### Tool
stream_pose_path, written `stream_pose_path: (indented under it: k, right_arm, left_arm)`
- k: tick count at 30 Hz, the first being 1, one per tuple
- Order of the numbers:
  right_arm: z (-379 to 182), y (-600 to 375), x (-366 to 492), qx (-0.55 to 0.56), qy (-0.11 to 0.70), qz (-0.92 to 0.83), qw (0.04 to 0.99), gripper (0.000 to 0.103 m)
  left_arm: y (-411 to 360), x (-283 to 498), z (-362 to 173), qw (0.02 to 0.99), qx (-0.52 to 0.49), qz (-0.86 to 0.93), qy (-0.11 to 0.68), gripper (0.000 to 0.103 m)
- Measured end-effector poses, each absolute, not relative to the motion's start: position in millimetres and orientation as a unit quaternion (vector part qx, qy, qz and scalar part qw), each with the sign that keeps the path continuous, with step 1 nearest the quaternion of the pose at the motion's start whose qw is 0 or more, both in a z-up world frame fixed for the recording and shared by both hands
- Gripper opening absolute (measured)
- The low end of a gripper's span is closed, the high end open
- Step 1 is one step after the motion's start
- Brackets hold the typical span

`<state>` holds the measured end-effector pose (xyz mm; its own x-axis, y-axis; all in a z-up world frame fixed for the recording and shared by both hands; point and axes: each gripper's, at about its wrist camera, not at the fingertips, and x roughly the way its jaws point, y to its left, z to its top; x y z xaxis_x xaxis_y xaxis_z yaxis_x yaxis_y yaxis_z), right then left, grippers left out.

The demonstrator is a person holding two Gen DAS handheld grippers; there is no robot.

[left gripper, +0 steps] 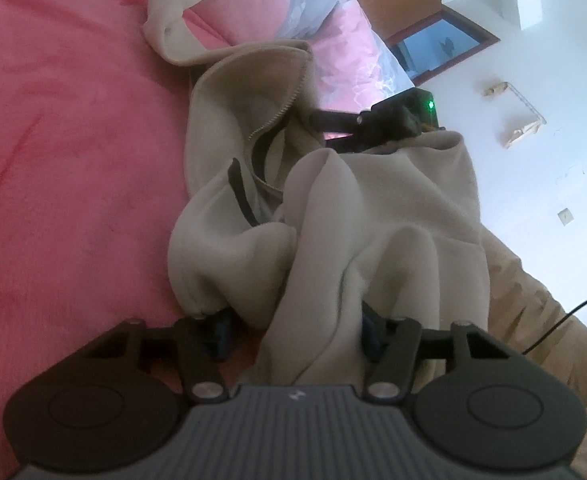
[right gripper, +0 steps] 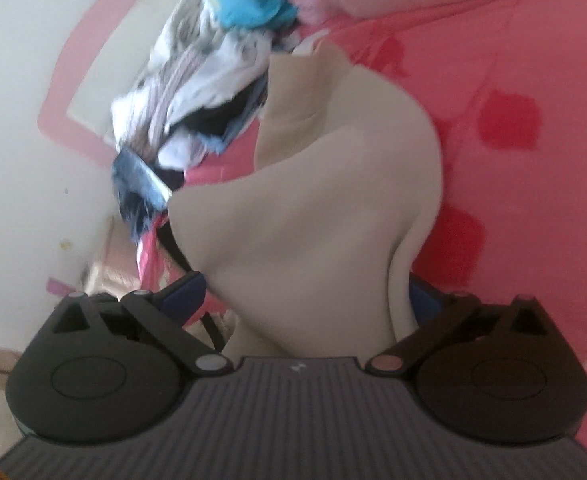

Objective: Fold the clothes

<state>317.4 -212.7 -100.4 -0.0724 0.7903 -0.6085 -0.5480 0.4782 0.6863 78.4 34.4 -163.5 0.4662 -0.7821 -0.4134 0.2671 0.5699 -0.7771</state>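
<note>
bed: pink blanket (left gripper: 61, 168) | beige jacket (left gripper: 253, 208) rumpled on it, soft, floppy, light; best taken by hem or collar | left gripper (left gripper: 293, 330) half-open, cloth between, grip unclear | right gripper (right gripper: 307, 300) wide open around a fold

Lay crumpled on the bed (left gripper: 65, 168): a zip-up jacket (left gripper: 253, 208), one sleeve (left gripper: 173, 20) stretched away toward the pillows (left gripper: 317, 12) at the far end. Bunched between the fingers of the left gripper (left gripper: 293, 334), the near folds of that jacket. Behind the jacket, to the right, the right gripper (left gripper: 377, 124), with a wall (left gripper: 541, 184) beyond. In the right wrist view, a fold of the jacket (right gripper: 313, 216) draped between the wide-set fingers of the right gripper (right gripper: 305, 300). Left of it and further back, a heap of clothes (right gripper: 197, 104) on the bed (right gripper: 533, 208), close to its edge.
</note>
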Motion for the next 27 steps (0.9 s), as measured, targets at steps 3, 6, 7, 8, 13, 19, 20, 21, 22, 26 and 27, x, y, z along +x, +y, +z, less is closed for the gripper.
stream_pose_path:
  k: [3, 6, 7, 8, 13, 19, 20, 21, 22, 26, 27]
  right_arm:
    - [-99.6, -192.3, 307.2, 0.067, 0.542, 0.494, 0.676, 0.103]
    - [-95.3, -175.8, 288.8, 0.002, 0.532, 0.476, 0.7, 0.102]
    - [-92.0, -171.1, 280.8, -0.024, 0.525, 0.468, 0.71, 0.093]
    - [-88.4, -168.5, 273.1, -0.046, 0.517, 0.455, 0.723, 0.085]
    - [-71.2, -187.8, 241.2, -0.052, 0.474, 0.401, 0.782, 0.033]
    - [-47.1, -253.2, 201.0, 0.062, 0.402, 0.276, 0.871, 0.028]
    - [-45.0, -268.2, 191.4, 0.092, 0.391, 0.25, 0.881, 0.028]
    - [-44.4, -284.6, 179.7, 0.125, 0.38, 0.222, 0.889, 0.028]
    - [-43.7, -299.2, 165.7, 0.149, 0.367, 0.194, 0.897, 0.028]
    - [-44.4, -337.4, 101.2, 0.21, 0.313, 0.094, 0.921, 0.028]
    - [-46.9, -341.7, 87.1, 0.22, 0.303, 0.074, 0.924, 0.028]
  left_arm:
    - [34.0, 78.7, -166.6, 0.795, -0.329, -0.321, 0.396, 0.047]
    - [34.8, 77.8, -167.7, 0.799, -0.331, -0.311, 0.395, 0.04]
    - [34.8, 77.2, -167.1, 0.802, -0.329, -0.306, 0.393, 0.038]
    - [34.7, 76.6, -166.4, 0.805, -0.327, -0.302, 0.392, 0.037]
    - [31.1, 73.3, -155.0, 0.83, -0.291, -0.29, 0.377, 0.035]
    - [24.7, 91.7, -127.4, 0.86, -0.242, -0.283, 0.348, 0.032]
    - [21.5, 97.7, -121.8, 0.862, -0.235, -0.288, 0.344, 0.032]
    - [18.3, 103.6, -116.3, 0.864, -0.228, -0.293, 0.339, 0.032]
    - [12.9, 105.8, -113.7, 0.866, -0.218, -0.298, 0.337, 0.032]
    - [-9.0, 114.3, -103.4, 0.871, -0.176, -0.319, 0.328, 0.033]
    - [-18.8, 113.2, -104.6, 0.871, -0.167, -0.321, 0.331, 0.034]
